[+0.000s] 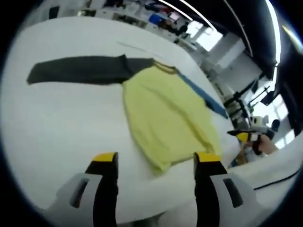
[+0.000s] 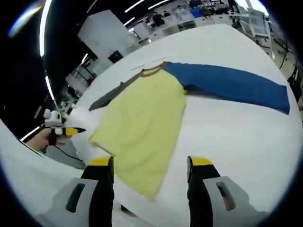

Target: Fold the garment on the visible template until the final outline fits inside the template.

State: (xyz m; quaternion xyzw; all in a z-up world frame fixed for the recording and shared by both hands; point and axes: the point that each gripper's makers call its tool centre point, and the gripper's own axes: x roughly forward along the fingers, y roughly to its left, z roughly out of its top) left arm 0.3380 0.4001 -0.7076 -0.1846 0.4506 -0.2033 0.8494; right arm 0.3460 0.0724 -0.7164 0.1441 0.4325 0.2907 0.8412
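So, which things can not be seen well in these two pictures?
- Template: no outline can be made out on the white table in either view.
- Gray sleeve: in the right gripper view, foreshortened to a thin strip at the shirt's far side.
- Blue sleeve: in the left gripper view, a thin strip beyond the yellow shirt body.
- Background shelves: blurred and too small in both.
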